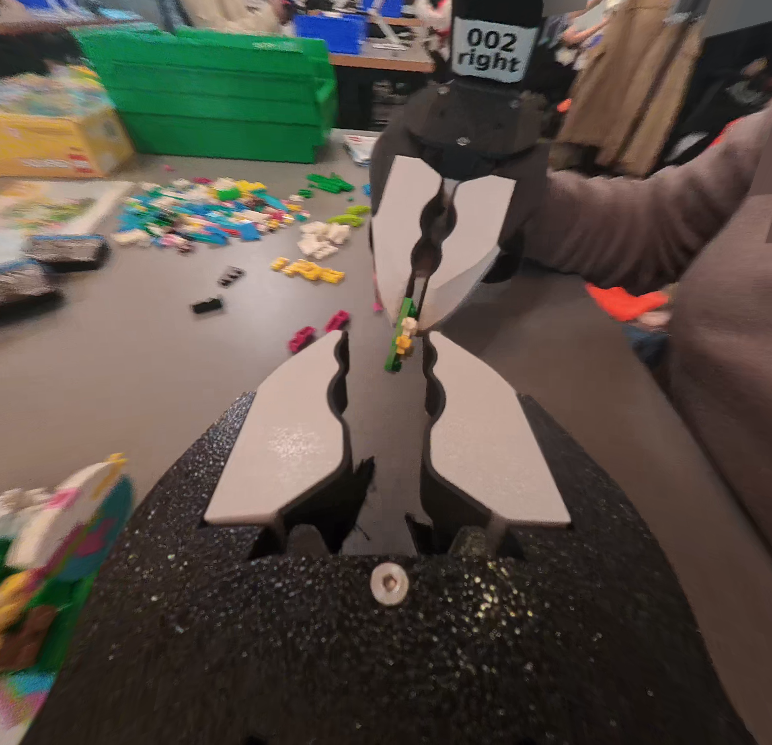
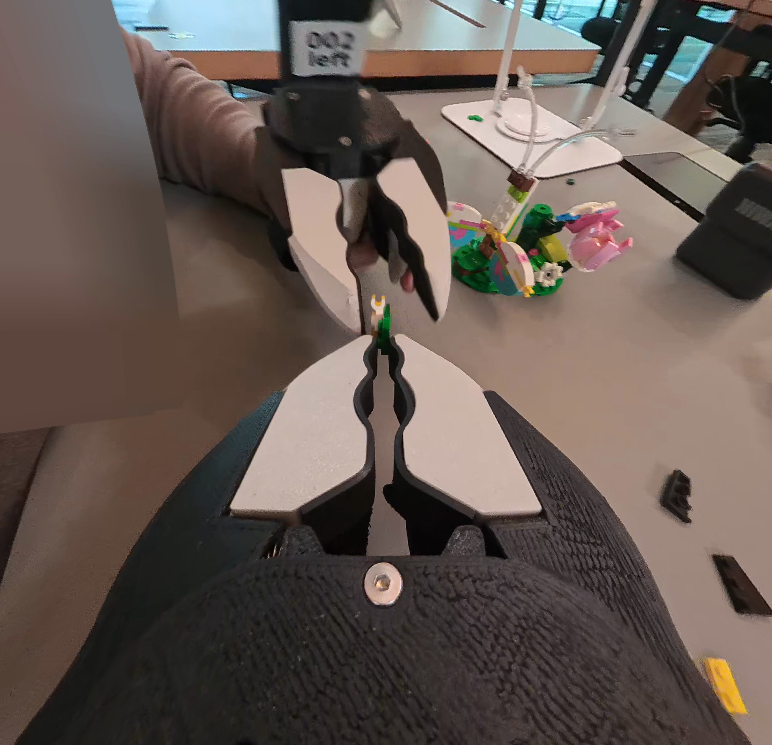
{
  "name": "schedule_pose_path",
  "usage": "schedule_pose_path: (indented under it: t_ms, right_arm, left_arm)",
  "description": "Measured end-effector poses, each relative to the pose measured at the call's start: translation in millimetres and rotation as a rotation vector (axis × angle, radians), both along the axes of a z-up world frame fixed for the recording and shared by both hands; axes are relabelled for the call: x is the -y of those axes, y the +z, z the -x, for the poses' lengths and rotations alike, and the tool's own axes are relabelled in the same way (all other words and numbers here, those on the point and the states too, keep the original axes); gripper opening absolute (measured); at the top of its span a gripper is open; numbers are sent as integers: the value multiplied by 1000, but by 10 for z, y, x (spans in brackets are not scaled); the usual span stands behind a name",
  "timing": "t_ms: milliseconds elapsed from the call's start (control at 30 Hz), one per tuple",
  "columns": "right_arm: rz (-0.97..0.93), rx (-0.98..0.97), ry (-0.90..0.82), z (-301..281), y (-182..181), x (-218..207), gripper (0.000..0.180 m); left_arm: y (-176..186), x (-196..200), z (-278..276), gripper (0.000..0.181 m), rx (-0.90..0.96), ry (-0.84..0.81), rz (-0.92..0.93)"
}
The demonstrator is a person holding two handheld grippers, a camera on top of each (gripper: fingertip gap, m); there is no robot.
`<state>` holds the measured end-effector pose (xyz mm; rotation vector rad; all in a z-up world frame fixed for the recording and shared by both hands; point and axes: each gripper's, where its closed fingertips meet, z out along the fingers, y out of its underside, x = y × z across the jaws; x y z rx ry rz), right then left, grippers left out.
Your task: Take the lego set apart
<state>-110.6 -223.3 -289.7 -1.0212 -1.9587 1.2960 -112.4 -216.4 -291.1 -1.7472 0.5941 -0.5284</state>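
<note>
Left wrist view shows many loose bricks [image 1: 209, 219] heaped far left on the table [image 1: 125, 370], yet the flower model [image 2: 522, 248] stands largely intact; much remains, I judge. Right gripper [image 1: 411, 319] clenches a small green piece [image 1: 400, 340], just ahead of the released left gripper [image 1: 386, 336]

My left gripper [image 1: 386, 336]: speckled black body, grey wavy-edged fingers [image 1: 292, 428], silver screw [image 1: 389, 585] behind them. My right gripper [image 2: 383, 338] matched, white-labelled; my sleeves [image 1: 626, 223] were brown.
</note>
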Motion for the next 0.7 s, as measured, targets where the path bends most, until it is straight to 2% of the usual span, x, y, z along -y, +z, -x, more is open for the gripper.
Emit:
schedule_pose_path:
  t_ms: [100, 167, 233, 267, 300, 400, 533, 600, 667, 700]
  right_arm:
    - [-50, 15, -47, 39, -63, -50, 3]
    - [-93, 24, -57, 52, -117, -55, 3]
    - [-132, 24, -63, 59, -150, -57, 3]
    - [-140, 23, -64, 60, -155, -52, 3]
    - [-141, 21, -63, 62, -153, -45, 3]
    - [-133, 14, -56, 70, -146, -12, 3]
    - [-173, 5, -69, 77, -166, -39, 3]
    - [-173, -10, -75, 74, -138, -56, 3]
    - [-177, -24, -70, 69, -117, -51, 3]
    - [-184, -28, -65, 64, -117, -45, 3]
  left_arm:
    - [38, -35, 95, 35, -250, 94, -172]
    - [22, -17, 61, 30, -360, 100, -239]
    - [8, 1, 23, 19, -412, 93, -278]
    - [35, 5, 28, 2, -431, 101, -313]
    - [62, 19, 22, 0, -451, 90, -349]
    - [35, 16, 40, 0, -460, 72, -313]
    - [158, 8, 132, 0, -447, 132, -364]
    - [77, 45, 58, 21, -447, 69, -309]
    - [-24, 35, 34, 24, -467, 55, -263]
    - [-42, 23, 40, 19, -486, 64, -268]
